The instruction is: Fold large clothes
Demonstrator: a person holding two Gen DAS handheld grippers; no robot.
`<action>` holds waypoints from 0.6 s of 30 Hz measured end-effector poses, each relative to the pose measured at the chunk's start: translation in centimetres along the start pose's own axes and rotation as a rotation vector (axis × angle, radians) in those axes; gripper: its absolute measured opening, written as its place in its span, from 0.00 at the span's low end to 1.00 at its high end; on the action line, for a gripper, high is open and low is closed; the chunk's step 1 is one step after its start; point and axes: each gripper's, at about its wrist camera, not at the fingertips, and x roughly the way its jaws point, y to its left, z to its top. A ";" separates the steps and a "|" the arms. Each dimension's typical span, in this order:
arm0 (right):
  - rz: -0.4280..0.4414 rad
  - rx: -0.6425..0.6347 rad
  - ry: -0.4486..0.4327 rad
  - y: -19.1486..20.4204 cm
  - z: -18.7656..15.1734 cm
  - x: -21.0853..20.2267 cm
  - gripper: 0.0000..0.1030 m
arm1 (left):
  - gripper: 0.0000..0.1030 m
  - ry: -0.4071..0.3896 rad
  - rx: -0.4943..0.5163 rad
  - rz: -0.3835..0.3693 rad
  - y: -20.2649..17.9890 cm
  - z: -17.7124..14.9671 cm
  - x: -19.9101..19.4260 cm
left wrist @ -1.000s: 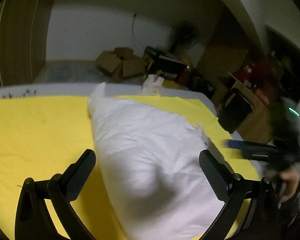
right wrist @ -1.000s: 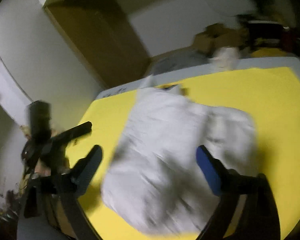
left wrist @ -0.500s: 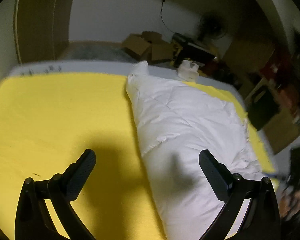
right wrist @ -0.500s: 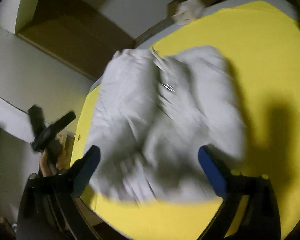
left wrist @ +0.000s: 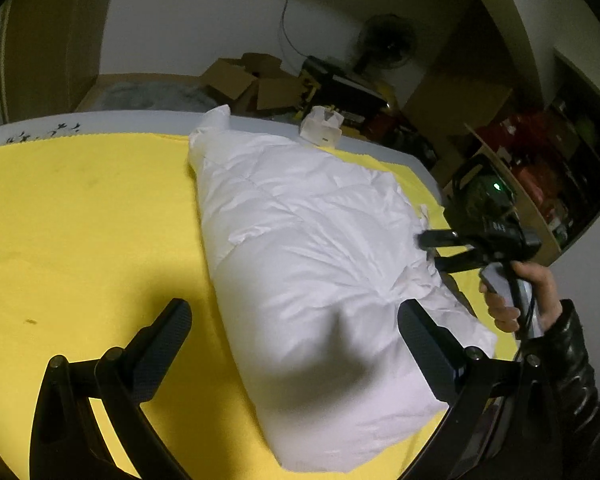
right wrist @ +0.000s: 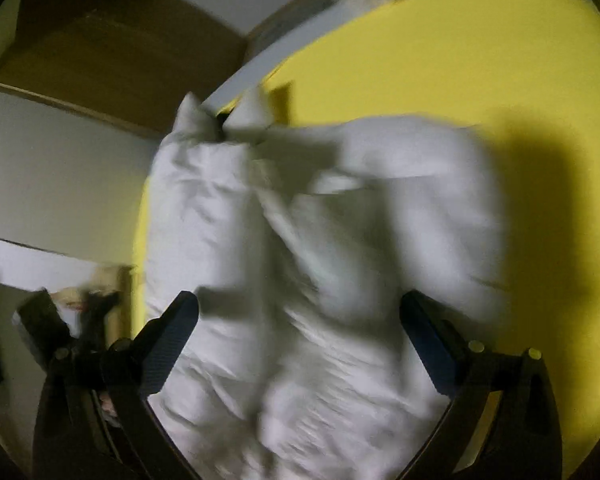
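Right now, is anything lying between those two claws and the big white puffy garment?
Nothing visible does. The white garment lies bare on the yellow cloth, directly beneath the open left claw and the open right claw. The small white box sits beyond it.

Padded white garment point(left wrist: 320, 280): quilted cloth w/ faint sheen, stitched in squares, creased and puffy; matt in right wrist view (blurred there). Yellow cover point(left wrist: 84, 216) under it: matt cloth, fine nap, smooth, a few small dark specks nr its left edge. Left gripper point(left wrist: 296, 344) fingers point(left wrist: 164, 344): black matt plastic, pads w/ fine ribbed texture. Right gripper point(right wrist: 298, 334) same build, one pad bluish. Sleeve point(left wrist: 572, 364) at right hand point(left wrist: 516, 296): glossy black, leather-like, wrinkled. Cardboard boxes point(left wrist: 248, 84) beyond far edge: dull brown paperboard.
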 end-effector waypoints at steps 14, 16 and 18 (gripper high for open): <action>-0.127 -0.250 0.011 11.5 0.2 3.2 0.24 | 0.99 -0.062 -0.075 -0.025 0.8 -0.5 -3.0; 0.051 -0.257 -0.019 12.9 -0.4 0.7 0.22 | 0.99 -0.098 -0.104 -0.041 1.2 -0.2 -4.0; 0.186 -0.297 -0.084 14.0 -2.2 -3.3 0.21 | 0.99 -0.111 -0.121 -0.054 1.4 -0.2 -4.4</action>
